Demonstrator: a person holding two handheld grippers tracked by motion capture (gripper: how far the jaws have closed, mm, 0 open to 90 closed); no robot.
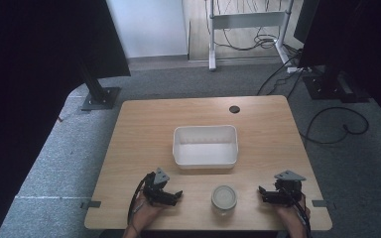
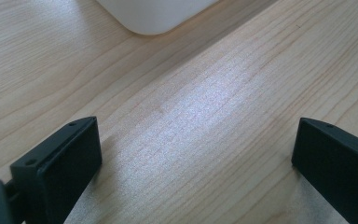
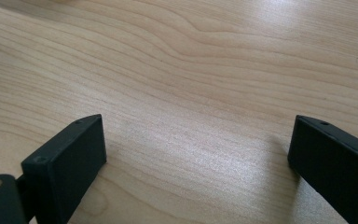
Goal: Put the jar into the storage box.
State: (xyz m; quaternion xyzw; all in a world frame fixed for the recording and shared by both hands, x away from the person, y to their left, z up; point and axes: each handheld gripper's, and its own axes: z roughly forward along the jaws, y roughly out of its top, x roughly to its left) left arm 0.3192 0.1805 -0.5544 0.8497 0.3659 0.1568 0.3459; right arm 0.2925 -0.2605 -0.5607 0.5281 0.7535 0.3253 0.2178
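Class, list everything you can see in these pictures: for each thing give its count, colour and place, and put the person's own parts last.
Table: one, light wood, centre of the high view.
Tub: one, white, open and rectangular, mid-table.
Jar: one, clear with a pale lid, near edge, between the grippers.
Cable hole: one, black, far edge of the table.
Floor cables: several, black, on grey carpet at right.
Metal frame: one, white, beyond the table.
Left gripper: one, black, jaws open, near-left.
Right gripper: one, black, jaws open, near-right.
Hands: two, at the bottom edge.

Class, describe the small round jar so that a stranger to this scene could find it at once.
Start at the wooden table and find the white rectangular bin in its middle. Nearer the person, by the front edge between the two tongs, stands the jar: round, small and pale-lidded.
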